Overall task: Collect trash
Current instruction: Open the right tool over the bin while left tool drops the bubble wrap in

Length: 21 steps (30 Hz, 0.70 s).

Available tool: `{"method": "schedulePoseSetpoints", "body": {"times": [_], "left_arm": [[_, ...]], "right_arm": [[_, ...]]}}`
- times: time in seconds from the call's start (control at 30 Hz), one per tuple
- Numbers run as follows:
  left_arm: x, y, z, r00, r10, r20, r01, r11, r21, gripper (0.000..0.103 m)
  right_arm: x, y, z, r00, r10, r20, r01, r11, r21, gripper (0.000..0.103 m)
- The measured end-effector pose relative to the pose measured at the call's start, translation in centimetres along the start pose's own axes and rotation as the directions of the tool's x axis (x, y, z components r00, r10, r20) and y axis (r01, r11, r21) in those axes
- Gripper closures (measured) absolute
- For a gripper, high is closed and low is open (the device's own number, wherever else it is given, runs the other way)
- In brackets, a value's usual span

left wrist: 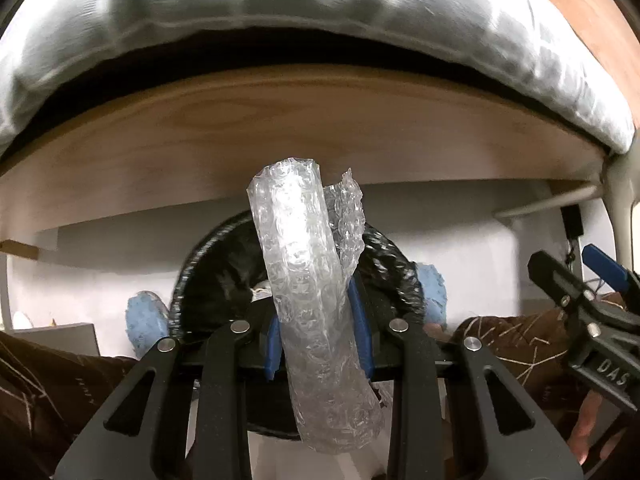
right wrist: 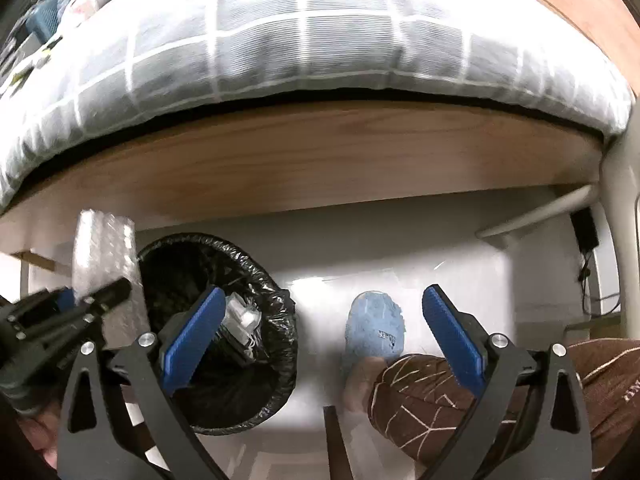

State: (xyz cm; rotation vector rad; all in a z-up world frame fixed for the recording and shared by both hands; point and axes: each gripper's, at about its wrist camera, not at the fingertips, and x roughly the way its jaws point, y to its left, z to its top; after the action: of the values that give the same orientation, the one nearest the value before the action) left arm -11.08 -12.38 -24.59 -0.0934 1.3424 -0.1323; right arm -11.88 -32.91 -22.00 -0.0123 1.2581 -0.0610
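Note:
A roll of clear bubble wrap [left wrist: 312,280] stands upright between the blue pads of my left gripper [left wrist: 318,340], which is shut on it. Right behind and below it is a round trash bin lined with a black bag [left wrist: 208,268]. In the right wrist view the same bubble wrap [right wrist: 104,264] hangs in the left gripper [right wrist: 86,300] at the bin's [right wrist: 276,344] left rim. A crumpled clear wrapper [right wrist: 240,316] lies inside the bin. My right gripper [right wrist: 324,332] is open wide with nothing between its pads, just right of the bin. The right gripper [left wrist: 566,258] also shows at the right edge of the left wrist view.
A bed with a wooden side board [right wrist: 320,152] and grey checked bedding [right wrist: 280,40] overhangs the white floor. The person's feet in blue slippers [right wrist: 374,324] and brown patterned trouser legs [right wrist: 440,392] flank the bin. A white bed leg and cables [right wrist: 588,248] stand at the right.

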Motion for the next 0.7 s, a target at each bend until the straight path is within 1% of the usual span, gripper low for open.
{"method": "schedulePoseSetpoints", "body": {"times": [0.1,0.3,0.4,0.5,0.6,0.67,0.7], "left_arm": [[0.4,-1.0,0.0,1.0,0.002,-0.004,-0.002,1.0,0.022,0.074],[1.4,-1.5,-0.3,1.0,0.009,-0.023,-0.008,0.999,0.035,0.072],[1.5,-1.3,-0.2,1.0,0.005,-0.019,-0.005,1.0,0.031,0.07],[1.2,-1.2,-0.2,1.0,0.022,-0.002,-0.022,0.999,0.042,0.064],[0.8,-1.1,-0.2,0.999,0.03,0.016,-0.031,0.998,0.049,0.054],[0.2,-0.9,-0.3,0.998,0.036,0.048,-0.039,0.998,0.046,0.04],[0.0,-0.7,-0.4,0.997,0.044,0.06,-0.047,0.998,0.047,0.037]], "right_arm": [[0.1,-0.4,0.0,1.0,-0.001,0.002,0.001,1.0,0.011,0.008],[0.0,-0.2,0.1,1.0,0.003,0.009,-0.003,1.0,0.006,0.008],[-0.2,0.1,0.0,1.0,0.003,0.011,-0.003,1.0,0.001,0.008],[-0.4,0.2,0.2,1.0,0.009,0.013,-0.009,1.0,-0.002,0.008],[-0.8,0.3,0.5,1.0,0.019,0.021,-0.019,1.0,-0.001,0.008],[-0.8,0.4,0.5,1.0,0.023,0.02,-0.023,1.0,0.0,0.008],[-0.8,0.5,0.6,0.999,0.027,0.018,-0.027,1.0,-0.001,0.008]]}}
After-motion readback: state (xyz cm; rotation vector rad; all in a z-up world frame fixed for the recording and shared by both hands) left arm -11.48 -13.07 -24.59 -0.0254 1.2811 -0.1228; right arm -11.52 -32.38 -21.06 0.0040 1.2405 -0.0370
